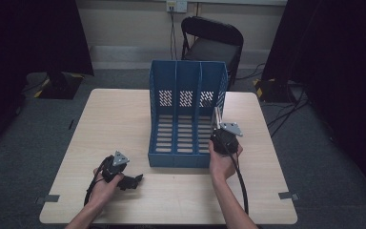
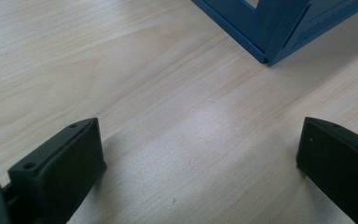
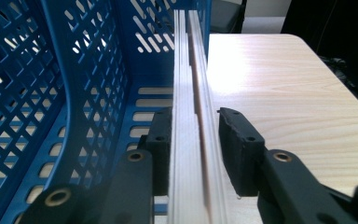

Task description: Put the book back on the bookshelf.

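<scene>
A blue three-slot file rack (image 1: 186,119) stands in the middle of the light wood table (image 1: 124,119). My right gripper (image 1: 218,130) is at the rack's front right corner, shut on a thin pale book (image 1: 216,116) held upright and edge-on. In the right gripper view the jaws (image 3: 196,116) clamp the book's white ribbed edge (image 3: 186,154), which runs along the rack's right wall; whether it is inside the right slot is unclear. My left gripper (image 1: 134,181) rests low on the table at the front left, open and holding nothing (image 2: 198,135). The rack's front corner (image 2: 268,51) lies beyond it.
A black folding chair (image 1: 213,40) stands behind the table. Dark curtains hang on both sides, and cables lie on the grey floor at the right. Bare tabletop (image 3: 279,93) stretches to the right of the rack and across the front.
</scene>
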Tool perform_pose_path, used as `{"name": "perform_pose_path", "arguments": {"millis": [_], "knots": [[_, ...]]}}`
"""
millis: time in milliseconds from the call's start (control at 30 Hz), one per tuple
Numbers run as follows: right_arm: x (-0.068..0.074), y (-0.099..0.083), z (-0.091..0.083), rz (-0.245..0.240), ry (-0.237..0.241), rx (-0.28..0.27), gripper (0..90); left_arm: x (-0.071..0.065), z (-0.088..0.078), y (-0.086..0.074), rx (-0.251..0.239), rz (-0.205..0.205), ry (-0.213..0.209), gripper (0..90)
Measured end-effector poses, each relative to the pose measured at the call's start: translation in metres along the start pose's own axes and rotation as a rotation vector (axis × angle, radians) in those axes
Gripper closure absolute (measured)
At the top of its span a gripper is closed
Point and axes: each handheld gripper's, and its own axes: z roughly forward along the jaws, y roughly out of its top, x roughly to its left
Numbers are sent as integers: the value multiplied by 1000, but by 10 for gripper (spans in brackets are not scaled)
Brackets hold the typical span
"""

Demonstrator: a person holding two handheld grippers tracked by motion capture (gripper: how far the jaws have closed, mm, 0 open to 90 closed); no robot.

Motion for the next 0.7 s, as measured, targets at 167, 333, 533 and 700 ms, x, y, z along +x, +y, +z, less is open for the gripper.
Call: {"name": "perform_pose_path", "arguments": {"millis": [167, 333, 533, 700], "knots": [[0, 1, 0, -15, 9, 1, 611, 0, 0, 0, 1, 0, -2, 0], [0, 2, -1, -12, 26, 1, 566, 0, 0, 0, 1, 1, -1, 0], [1, 4, -3, -22, 53, -2, 525, -1, -1, 0, -1, 7, -1, 1], [1, 6, -4, -28, 85, -13, 493, -1, 0, 0, 0, 7, -4, 0]]}}
